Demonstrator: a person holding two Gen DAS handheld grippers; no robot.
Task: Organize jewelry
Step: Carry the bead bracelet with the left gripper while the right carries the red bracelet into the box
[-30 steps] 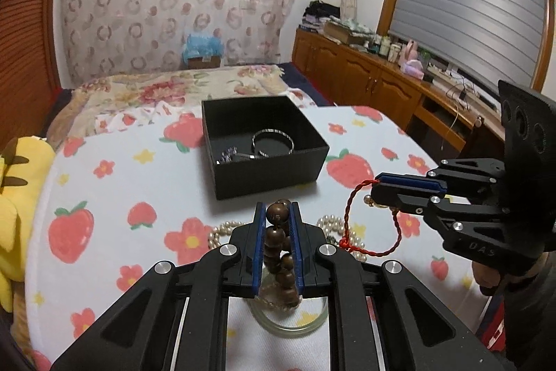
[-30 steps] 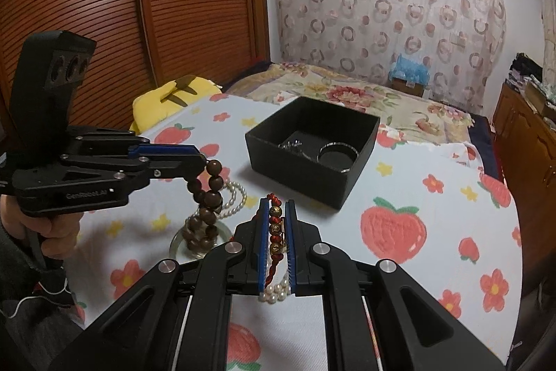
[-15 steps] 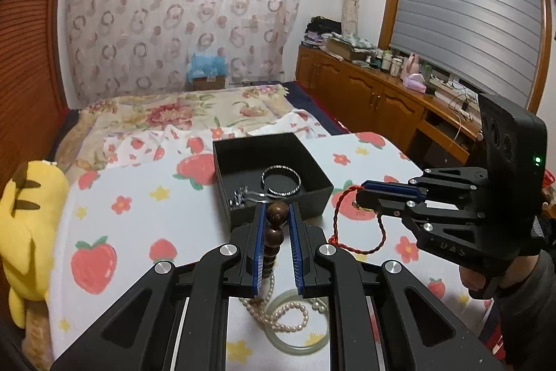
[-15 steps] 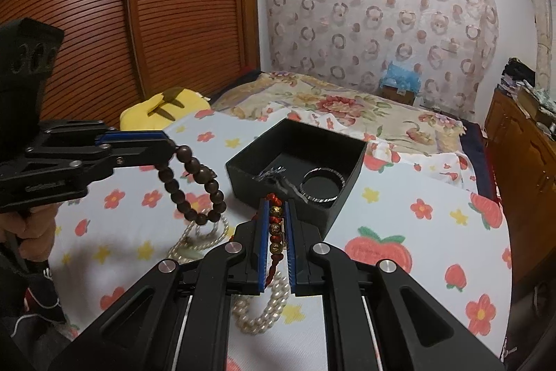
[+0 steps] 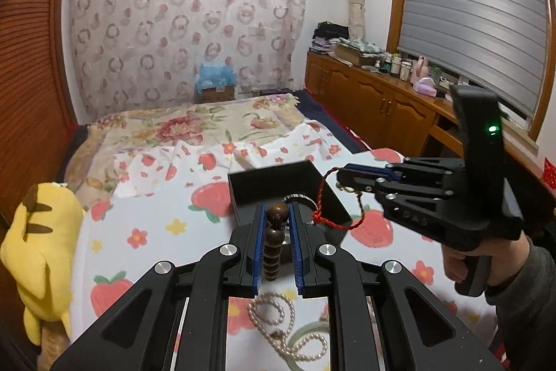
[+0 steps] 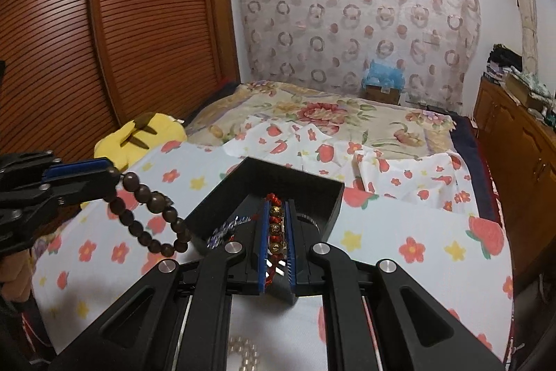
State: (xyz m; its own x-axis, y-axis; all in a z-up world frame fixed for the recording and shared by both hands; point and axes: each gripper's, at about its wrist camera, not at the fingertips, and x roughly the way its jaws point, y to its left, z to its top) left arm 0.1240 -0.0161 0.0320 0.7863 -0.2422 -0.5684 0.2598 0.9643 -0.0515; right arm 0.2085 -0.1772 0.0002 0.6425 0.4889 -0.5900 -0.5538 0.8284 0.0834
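My left gripper (image 5: 276, 214) is shut on a brown wooden bead bracelet (image 5: 274, 242), which hangs from it in the right wrist view (image 6: 149, 218), held in the air near the black box's (image 5: 274, 181) near left corner. My right gripper (image 6: 277, 207) is shut on a red cord bracelet with gold beads (image 6: 275, 228); its red loop (image 5: 326, 214) dangles over the box's near right side. The box (image 6: 305, 183) holds a silver bangle (image 5: 299, 197) and a sparkly piece (image 6: 226, 228). A pearl necklace (image 5: 278, 325) and a pale green bangle (image 5: 312, 346) lie on the cloth below.
The strawberry-print cloth (image 5: 156, 232) covers the table, with a bed (image 5: 173, 124) beyond it. A yellow plush toy (image 5: 38, 246) sits at the left edge. Wooden cabinets (image 5: 375, 103) line the right wall. A wooden slatted wardrobe (image 6: 104, 40) stands on the left.
Both grippers have risen and moved forward toward the black box, carrying their bracelets. The pearl necklace and green bangle stay on the cloth, now lower in view.
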